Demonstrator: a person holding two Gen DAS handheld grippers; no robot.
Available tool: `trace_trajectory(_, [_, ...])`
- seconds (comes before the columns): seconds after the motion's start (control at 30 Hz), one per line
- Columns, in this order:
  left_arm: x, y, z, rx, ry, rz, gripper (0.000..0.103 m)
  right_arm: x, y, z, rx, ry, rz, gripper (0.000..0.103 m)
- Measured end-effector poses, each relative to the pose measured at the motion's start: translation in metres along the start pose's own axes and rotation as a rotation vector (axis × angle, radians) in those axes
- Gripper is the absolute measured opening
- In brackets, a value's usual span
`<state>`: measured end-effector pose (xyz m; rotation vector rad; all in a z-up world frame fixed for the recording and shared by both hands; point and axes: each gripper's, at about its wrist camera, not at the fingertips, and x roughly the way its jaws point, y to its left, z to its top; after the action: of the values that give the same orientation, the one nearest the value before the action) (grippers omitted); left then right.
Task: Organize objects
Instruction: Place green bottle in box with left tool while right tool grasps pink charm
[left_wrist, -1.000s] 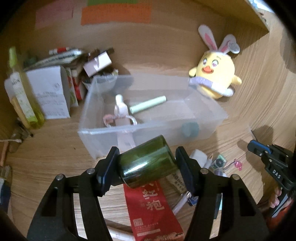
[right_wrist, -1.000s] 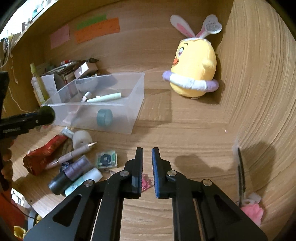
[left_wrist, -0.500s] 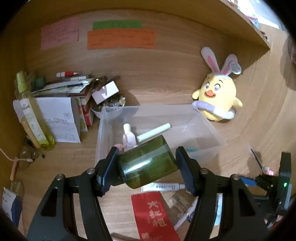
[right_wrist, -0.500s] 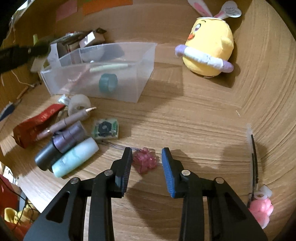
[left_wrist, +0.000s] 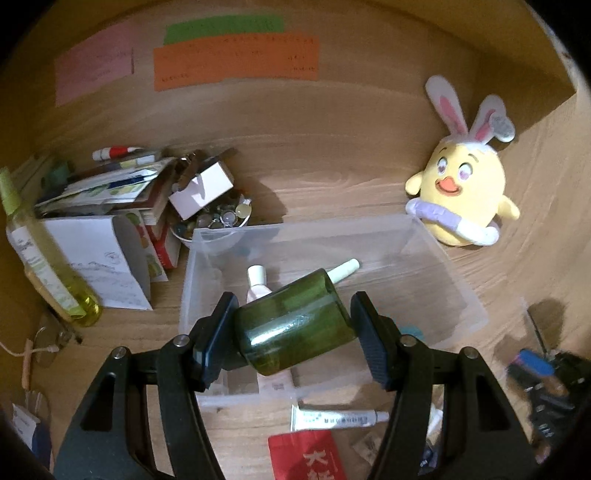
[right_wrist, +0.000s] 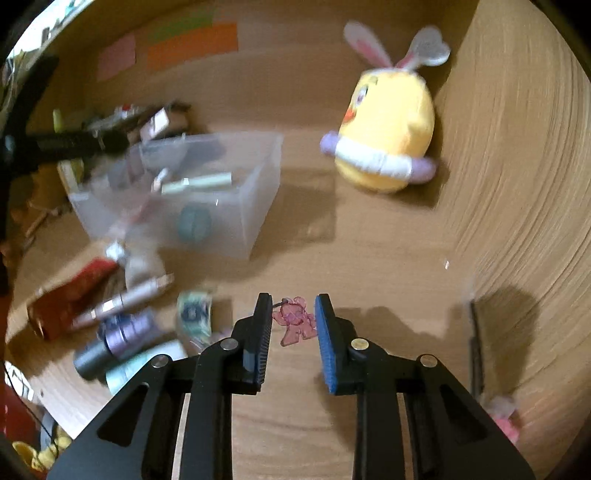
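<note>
My left gripper (left_wrist: 291, 332) is shut on a dark green glass bottle (left_wrist: 293, 326) and holds it above the clear plastic bin (left_wrist: 458, 291). The bin holds a white tube (left_wrist: 256, 282), a pale green stick (left_wrist: 345, 267) and a teal roll (right_wrist: 194, 223). My right gripper (right_wrist: 293, 321) is open, its fingers on either side of a small pink translucent charm (right_wrist: 295, 319) on the wooden desk. The bin also shows in the right wrist view (right_wrist: 258, 206), blurred.
A yellow bunny-eared plush (left_wrist: 461, 195) sits at the back right. Boxes, papers and a yellow-green spray bottle (left_wrist: 40, 254) crowd the left. A red packet (left_wrist: 310, 458), a white tube (left_wrist: 336, 419), pens and small bottles (right_wrist: 122, 339) lie in front of the bin.
My left gripper has lifted the green bottle up and over the bin. My right gripper has opened and moved forward around the pink charm.
</note>
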<state>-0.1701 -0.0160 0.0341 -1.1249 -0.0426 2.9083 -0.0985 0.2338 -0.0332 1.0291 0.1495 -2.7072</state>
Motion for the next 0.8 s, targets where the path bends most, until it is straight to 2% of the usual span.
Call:
trace_trajectory(0.37, [0.043, -0.006, 0.005, 0.037, 0.086, 0.021, 0.063, -0.030, 0.011, 0.070, -0.035, -0.201, 0.021, 0.022])
trace_trajectory(0.5, [0.051, -0.005, 0.006, 0.026, 0.110, 0.007, 0.063, -0.032, 0.024, 0.102, -0.062, -0.266, 0.034, 0.022])
trace_trajectory(0.63, [0.056, -0.003, 0.004, 0.021, 0.127, -0.012, 0.063, -0.018, 0.038, 0.127, -0.082, -0.267, 0.079, 0.022])
trace_trajectory(0.8, [0.053, -0.002, 0.001, 0.021, 0.133, -0.032, 0.063, 0.014, 0.053, 0.137, -0.088, -0.192, 0.144, 0.022])
